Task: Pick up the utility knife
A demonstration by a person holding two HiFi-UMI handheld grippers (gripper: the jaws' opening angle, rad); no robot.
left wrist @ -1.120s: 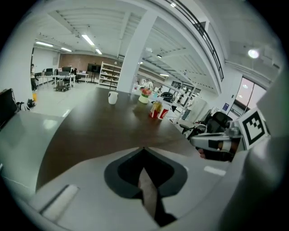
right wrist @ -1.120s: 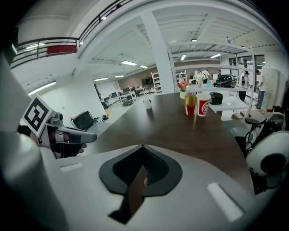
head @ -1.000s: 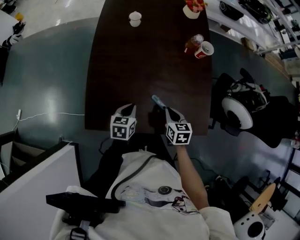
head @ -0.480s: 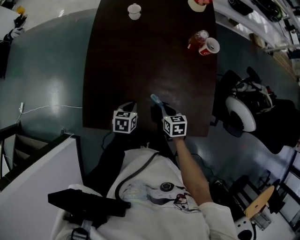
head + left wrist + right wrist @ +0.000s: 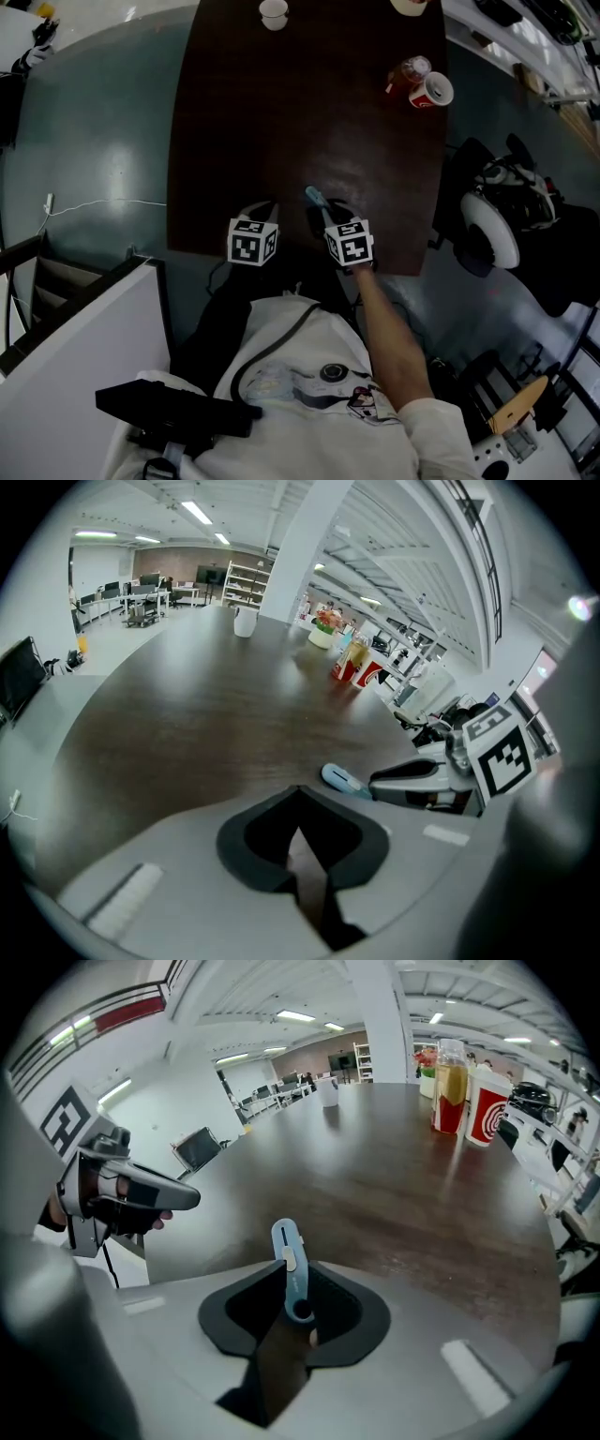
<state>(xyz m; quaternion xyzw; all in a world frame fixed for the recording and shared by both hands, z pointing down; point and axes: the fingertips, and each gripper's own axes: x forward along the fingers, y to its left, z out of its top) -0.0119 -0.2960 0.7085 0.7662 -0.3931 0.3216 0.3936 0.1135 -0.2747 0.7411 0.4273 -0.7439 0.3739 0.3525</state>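
— While the utility knife (image 5: 290, 1269) lies on the counter (image 5: 394, 1194) by its near edge, are you gripping it?
— No. My right gripper (image 5: 287, 1314) has just been opening its jaws, now released astride the knife's end. My left gripper (image 5: 300, 829), to its left, is clenched, empty.

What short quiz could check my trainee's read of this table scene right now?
1. True or false: the utility knife lies beside the red cup.
2. What is between the right gripper's fingers? A white cup; B utility knife; C bottle.
3. Which gripper has nothing between its fingers?
Key: 1 false, far apart. 2 B; its fingers have just been opening, knife between them. 3 the left gripper.
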